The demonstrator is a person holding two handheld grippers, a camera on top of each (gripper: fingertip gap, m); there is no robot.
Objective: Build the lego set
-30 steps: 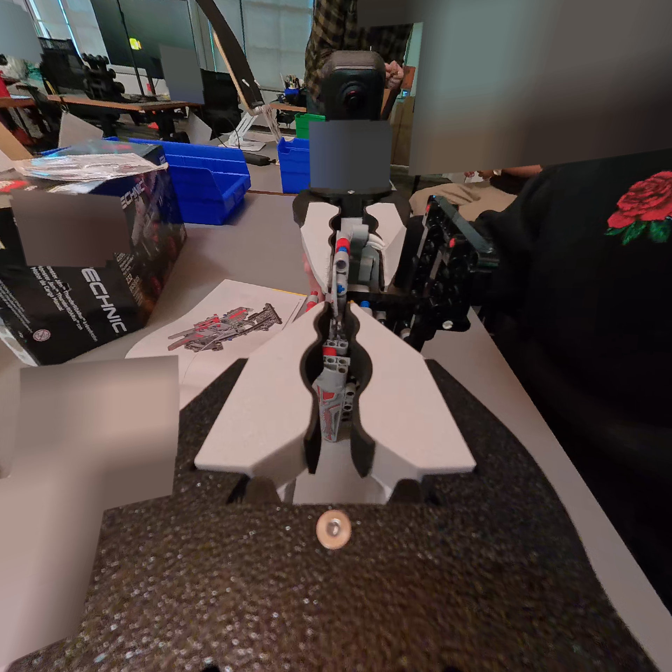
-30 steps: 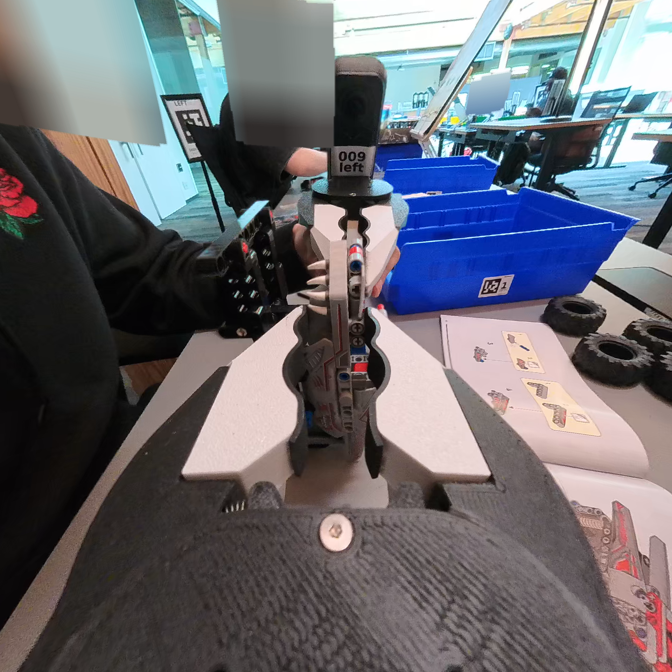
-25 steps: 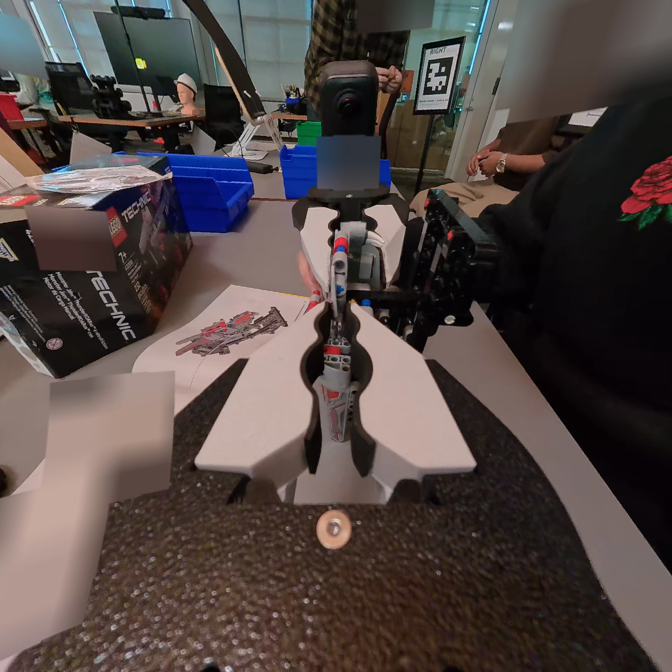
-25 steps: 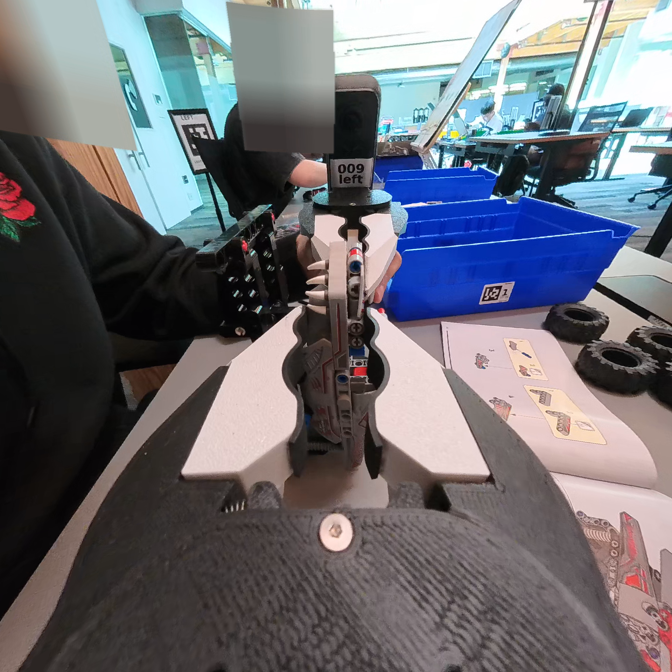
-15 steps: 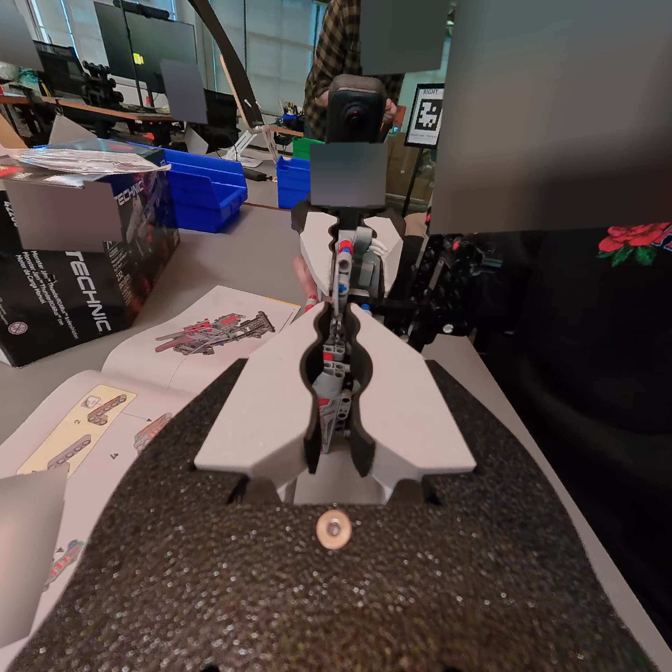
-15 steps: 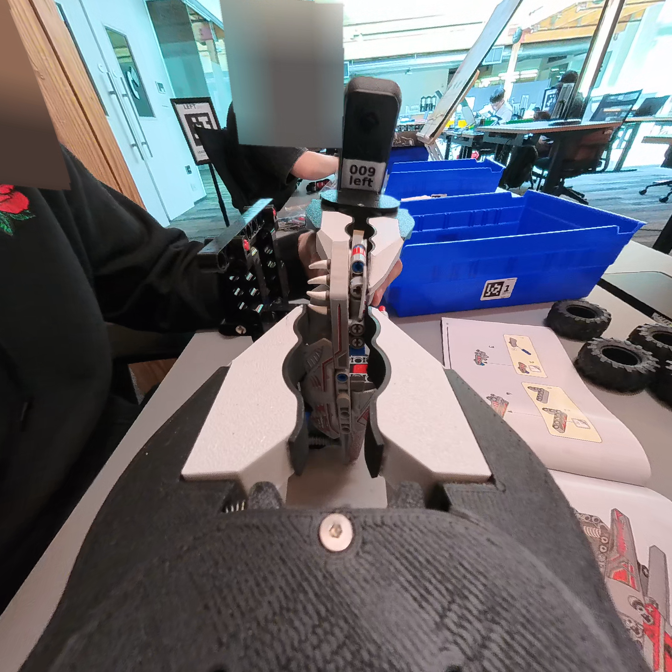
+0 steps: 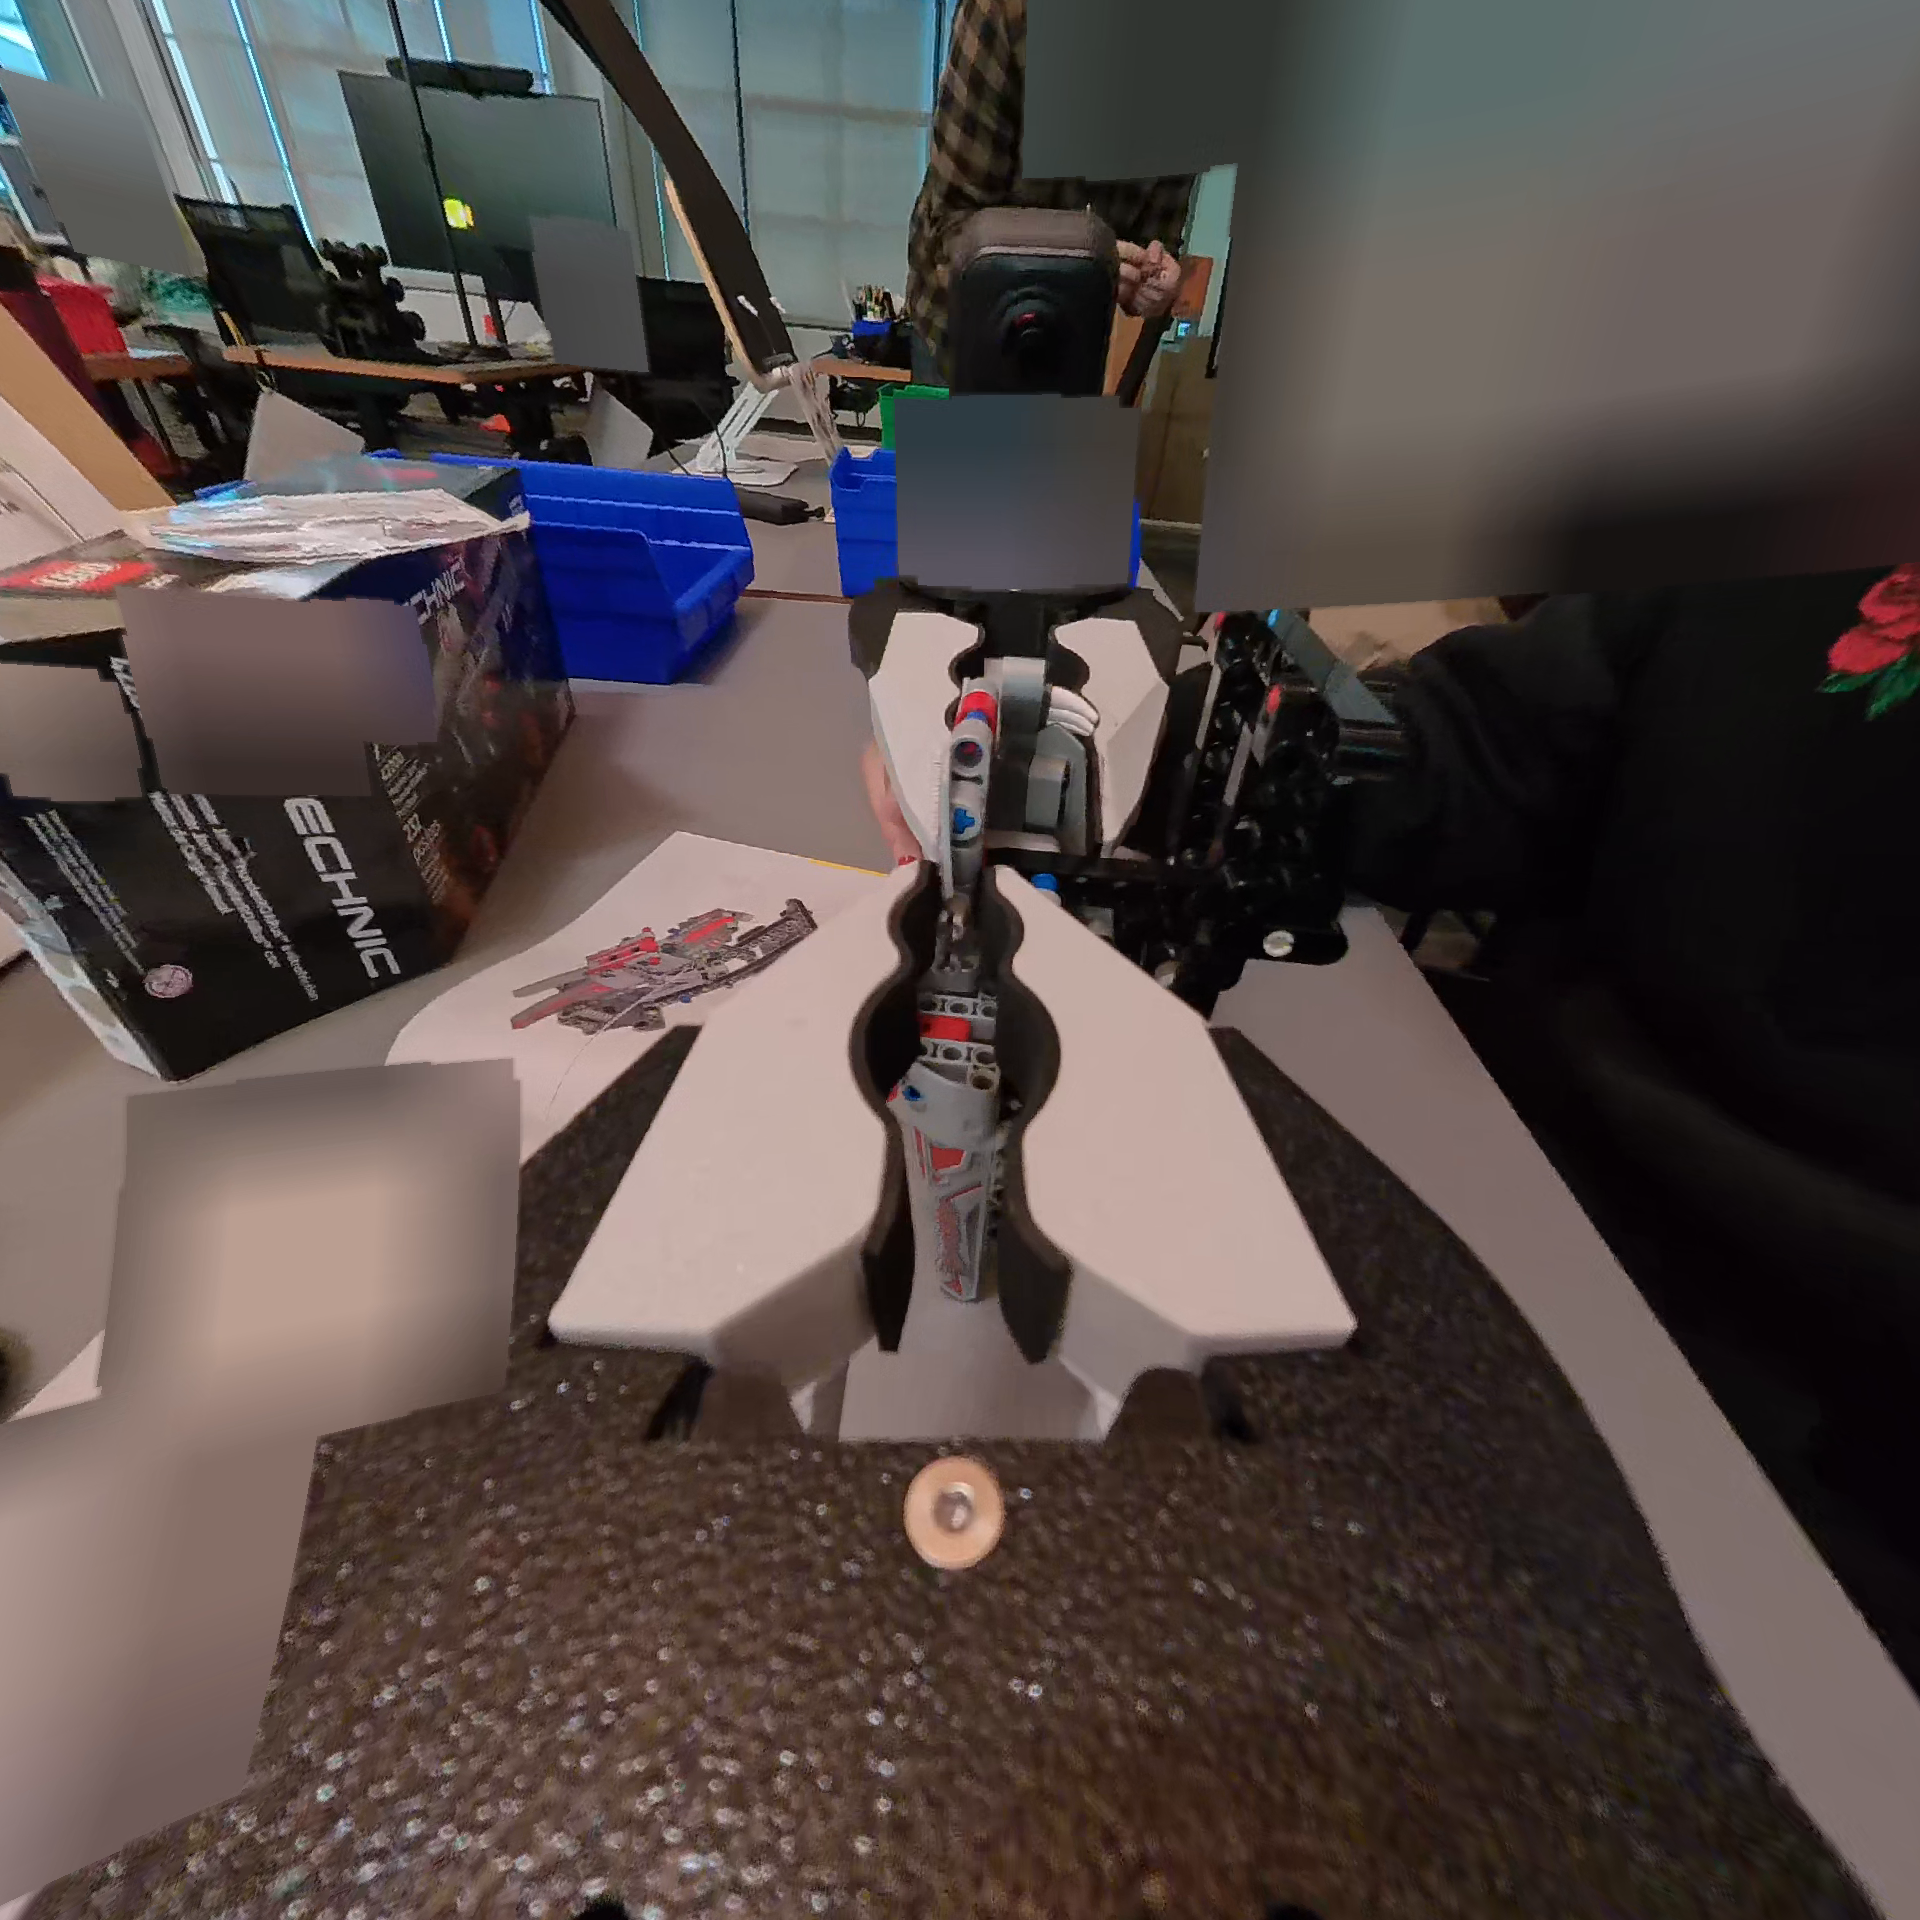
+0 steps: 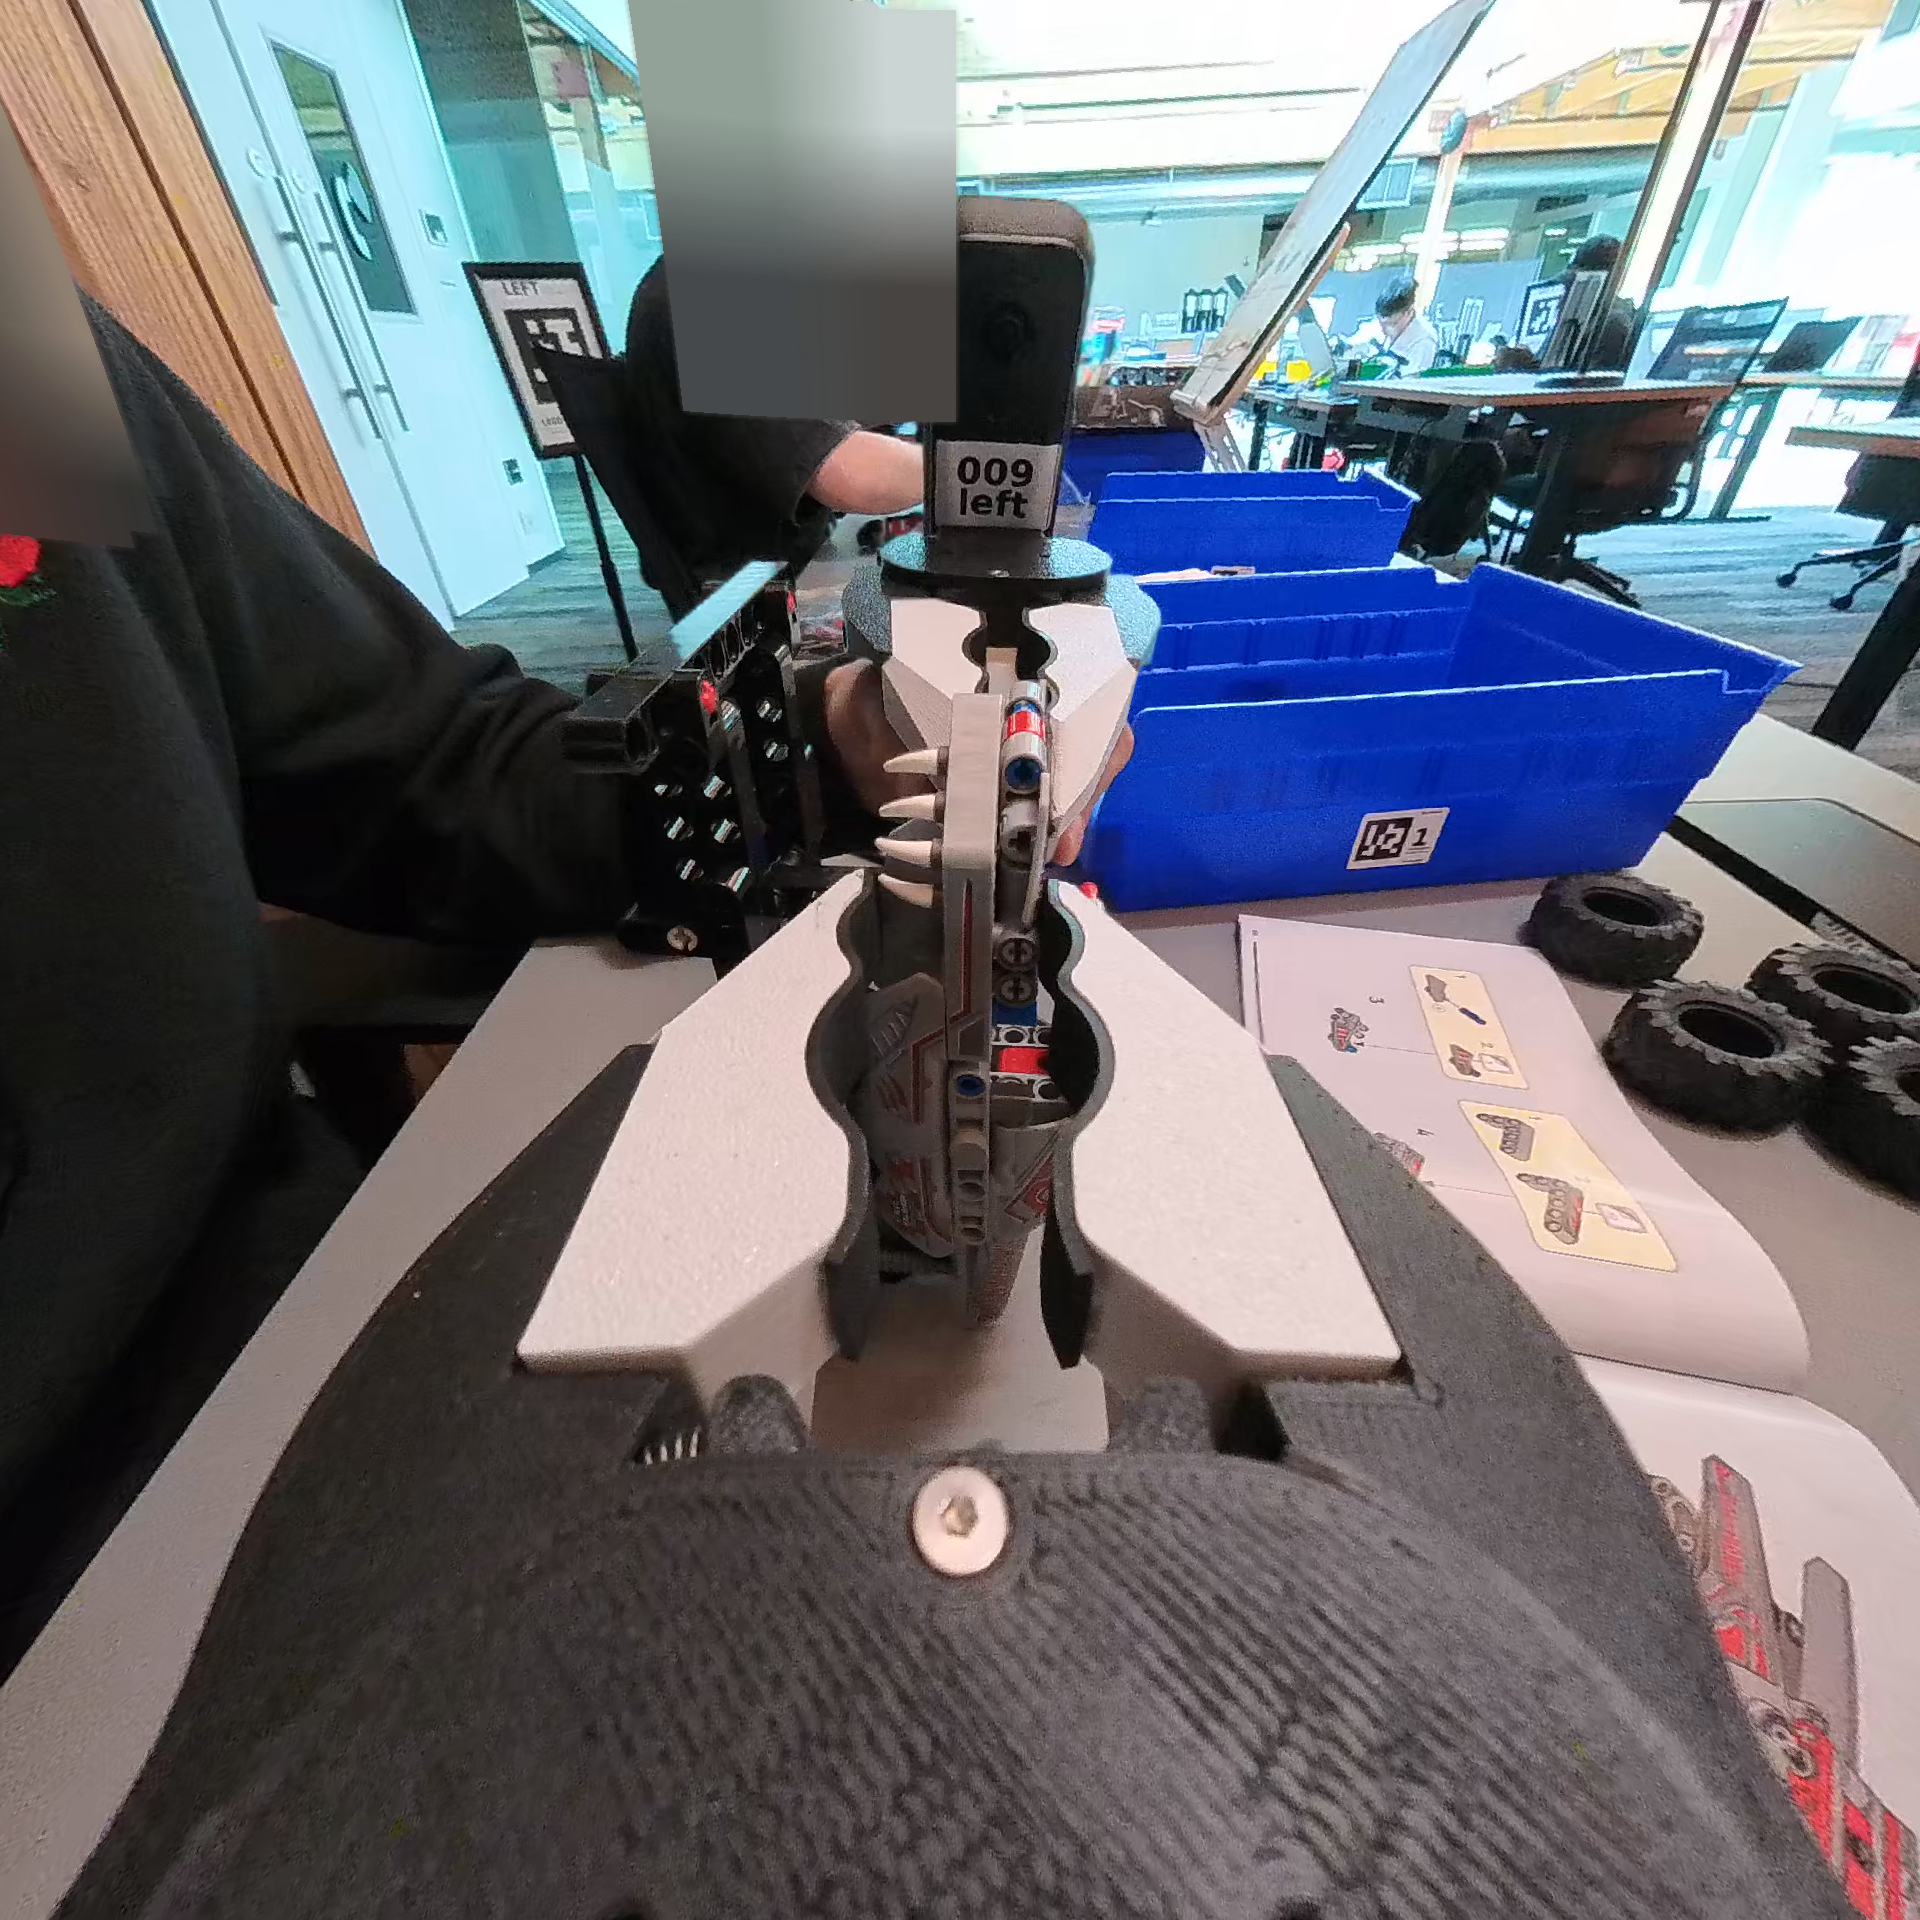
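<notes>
Both grippers hold one grey and red lego model between them, end to end, above the table. In the left wrist view my left gripper (image 7: pixel 951 904) is shut on the model's grey and red panel end (image 7: pixel 951 1174). My right gripper (image 7: pixel 1003 727) faces it from the far end. In the right wrist view my right gripper (image 8: pixel 956 904) is shut on the grey body with white teeth (image 8: pixel 940 1039), and the left gripper (image 8: pixel 1003 717) faces it. A black beam frame (image 7: pixel 1257 800) (image 8: pixel 717 769) sticks out from the model's side towards the person.
The dark set box (image 7: pixel 270 862) stands at the left. An open instruction booklet (image 7: pixel 665 966) (image 8: pixel 1475 1101) lies on the grey table (image 7: pixel 707 748). Blue bins (image 8: pixel 1403 748) (image 7: pixel 634 582) stand behind. Several black tyres (image 8: pixel 1714 1049) lie at the right. A person's black sleeve (image 8: pixel 343 748) is close by. Less than 4 cm separates the two grippers' tips.
Both grippers have stayed shut on the model. The pair has swayed slightly together, so the background has shifted; the hold has not visibly changed.
</notes>
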